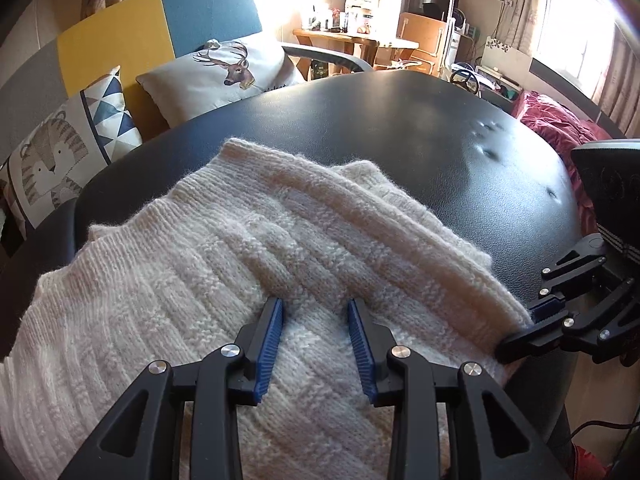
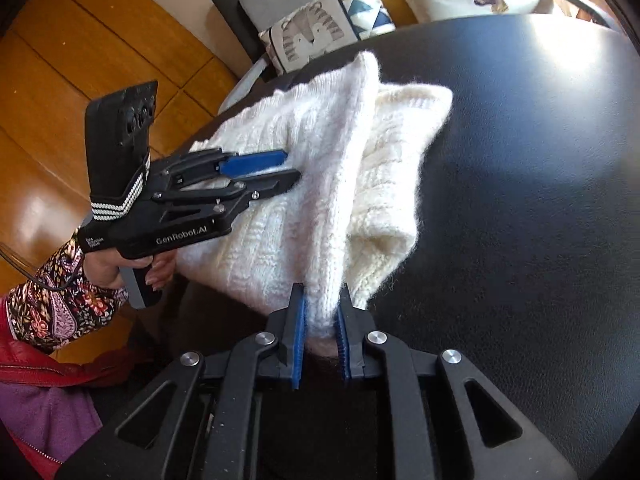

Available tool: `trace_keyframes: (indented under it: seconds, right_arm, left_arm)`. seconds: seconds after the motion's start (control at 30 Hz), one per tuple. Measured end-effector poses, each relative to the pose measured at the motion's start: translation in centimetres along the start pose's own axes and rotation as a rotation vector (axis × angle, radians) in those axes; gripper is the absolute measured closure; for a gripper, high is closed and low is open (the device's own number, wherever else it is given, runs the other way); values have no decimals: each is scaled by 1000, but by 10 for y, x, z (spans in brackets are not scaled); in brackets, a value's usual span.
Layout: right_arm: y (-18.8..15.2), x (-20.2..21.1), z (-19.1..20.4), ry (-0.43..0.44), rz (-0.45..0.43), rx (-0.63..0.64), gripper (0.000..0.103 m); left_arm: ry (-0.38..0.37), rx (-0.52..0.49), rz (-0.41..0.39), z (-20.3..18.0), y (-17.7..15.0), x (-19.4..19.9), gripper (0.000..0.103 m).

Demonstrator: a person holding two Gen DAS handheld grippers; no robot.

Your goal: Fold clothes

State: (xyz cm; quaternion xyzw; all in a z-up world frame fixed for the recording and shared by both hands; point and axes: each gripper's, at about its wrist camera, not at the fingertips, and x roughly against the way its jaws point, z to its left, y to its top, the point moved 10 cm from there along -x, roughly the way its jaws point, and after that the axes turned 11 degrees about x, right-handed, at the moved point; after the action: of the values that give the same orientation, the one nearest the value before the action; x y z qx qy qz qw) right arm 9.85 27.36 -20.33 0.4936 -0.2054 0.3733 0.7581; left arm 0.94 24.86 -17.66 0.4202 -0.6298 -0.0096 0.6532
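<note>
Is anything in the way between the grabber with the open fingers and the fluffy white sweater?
No, nothing visible is in the way. The left gripper is open right over the white sweater, its fingers on or just above the knit. The right gripper already pinches the sweater's near edge.

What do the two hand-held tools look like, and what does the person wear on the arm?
Both tools, left tool and right tool, are black plastic linkages with silver rivets and ribbed blue pads. The left one carries white "GenRobot.AI" lettering, a black camera block strapped by a black-and-white band, and a pistol handle. A thin cable runs by the floral sleeve, over red clothing.
</note>
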Motion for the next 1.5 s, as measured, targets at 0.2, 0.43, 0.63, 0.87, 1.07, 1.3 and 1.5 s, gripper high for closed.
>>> trace_keyframes:
  seconds: [0.2, 0.43, 0.63, 0.87, 1.07, 1.3, 1.5]
  right_arm:
    - [39, 32, -34, -90, -258, -217, 36]
    - [58, -13, -55, -90, -164, -307, 36]
    - [68, -33, -46, -190, -112, -208, 72]
    - [74, -21, -39, -351, -122, -93, 82]
    - [63, -24, -47, -454, -101, -62, 82]
    - [62, -25, -49, -473, -98, -63, 82]
    - [64, -25, -48, -503, -95, -50, 81]
  left_arm:
    - [-15, 33, -17, 2, -1, 0, 69]
    - [-2, 21, -26, 1, 0, 0, 69]
    - [0, 25, -37, 0, 0, -1, 69]
    - [-13, 44, -54, 1, -1, 0, 69]
    - [-23, 42, -56, 2, -1, 0, 69]
    - [-24, 35, -77, 3, -1, 1, 68]
    - [-56, 98, -108, 12, -2, 26, 68]
